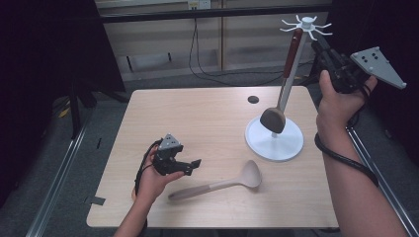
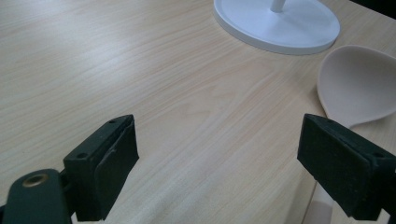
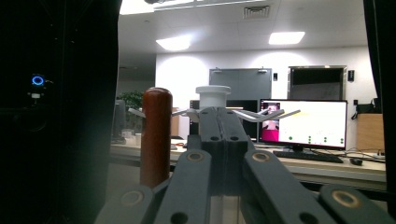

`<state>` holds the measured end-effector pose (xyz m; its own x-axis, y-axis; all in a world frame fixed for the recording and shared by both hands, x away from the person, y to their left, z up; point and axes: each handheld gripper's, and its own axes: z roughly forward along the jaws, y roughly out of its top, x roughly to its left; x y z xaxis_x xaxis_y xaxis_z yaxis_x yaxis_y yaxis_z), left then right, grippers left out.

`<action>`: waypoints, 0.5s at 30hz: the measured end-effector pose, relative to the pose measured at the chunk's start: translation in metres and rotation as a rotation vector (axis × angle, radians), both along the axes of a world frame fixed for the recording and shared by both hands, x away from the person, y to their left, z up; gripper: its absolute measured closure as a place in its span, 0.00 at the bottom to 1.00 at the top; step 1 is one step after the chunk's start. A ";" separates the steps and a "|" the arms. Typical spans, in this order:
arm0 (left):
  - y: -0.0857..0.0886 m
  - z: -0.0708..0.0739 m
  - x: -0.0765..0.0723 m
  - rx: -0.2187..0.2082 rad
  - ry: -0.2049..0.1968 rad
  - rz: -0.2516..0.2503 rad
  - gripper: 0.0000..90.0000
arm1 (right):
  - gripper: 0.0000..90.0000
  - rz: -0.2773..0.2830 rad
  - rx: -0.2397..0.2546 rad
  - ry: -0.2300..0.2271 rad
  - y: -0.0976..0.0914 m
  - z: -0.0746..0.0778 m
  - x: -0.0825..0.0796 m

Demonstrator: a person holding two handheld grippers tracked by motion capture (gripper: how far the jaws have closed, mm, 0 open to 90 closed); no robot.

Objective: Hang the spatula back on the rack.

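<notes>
- Right gripper (image 1: pixel 320 49) is up by the top of the white utensil stand (image 1: pixel 274 139), jaws closed flat together w/ nothing between them. In the right gripper view they sit just in front of the stand's cap (image 3: pixel 213 94), w/ the red-brown handle (image 3: pixel 157 135) just to their left.
- The dark spoon (image 1: pixel 273 120) hangs from a prong on the stand's crown (image 1: pixel 307 24), its bowl low over the base. Judgement: the hang looks shallow, so a knock from the closed jaws or the hand pulling away could swing it off the prong & drop it onto the base or the table (image 1: pixel 207 118).
- The stand is tall on a round base; a sideways push near the crown could tip it, esp. w/ weight on one side.
- Left gripper (image 1: pixel 190 168) rests low on the table, jaws wide open & empty, aimed toward the beige ladle (image 1: pixel 217 185) lying flat in front of the stand.
- In the left gripper view the ladle bowl (image 2: pixel 359 86) sits near the right jaw, not between the pads. Closing from here would prob. miss it or nudge it aside.
- A grip on the smooth, rounded bowl may slip; the handle looks the safer spot.
- Lifting the ladle by one end could let it droop & hit the hanging spoon on the way up.
</notes>
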<state>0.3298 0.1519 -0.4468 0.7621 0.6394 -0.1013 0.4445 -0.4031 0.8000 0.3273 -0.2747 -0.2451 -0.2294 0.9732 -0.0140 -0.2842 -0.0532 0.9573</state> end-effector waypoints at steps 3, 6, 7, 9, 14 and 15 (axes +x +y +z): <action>0.000 0.000 0.000 0.002 0.002 -0.003 0.13 | 1.00 0.005 -0.001 0.001 0.001 0.000 0.000; -0.001 -0.001 -0.001 -0.003 0.002 -0.002 0.13 | 1.00 0.008 0.002 -0.002 0.003 0.000 -0.001; -0.001 0.000 -0.001 0.004 0.002 -0.001 0.13 | 1.00 0.011 -0.008 -0.003 0.003 0.000 -0.001; -0.001 -0.001 -0.001 -0.001 0.003 -0.002 0.13 | 1.00 0.016 0.002 -0.001 0.004 0.001 -0.001; -0.001 -0.001 -0.001 0.002 0.002 0.004 0.13 | 1.00 0.019 -0.011 0.000 0.005 0.000 -0.001; -0.002 -0.001 -0.001 0.003 0.002 0.001 0.13 | 1.00 0.016 -0.023 0.001 0.005 -0.001 0.000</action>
<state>0.3289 0.1503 -0.4477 0.7615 0.6402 -0.1011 0.4465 -0.4050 0.7979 0.3269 -0.2697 -0.2458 -0.2447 0.9689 -0.0358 -0.2827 -0.0360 0.9585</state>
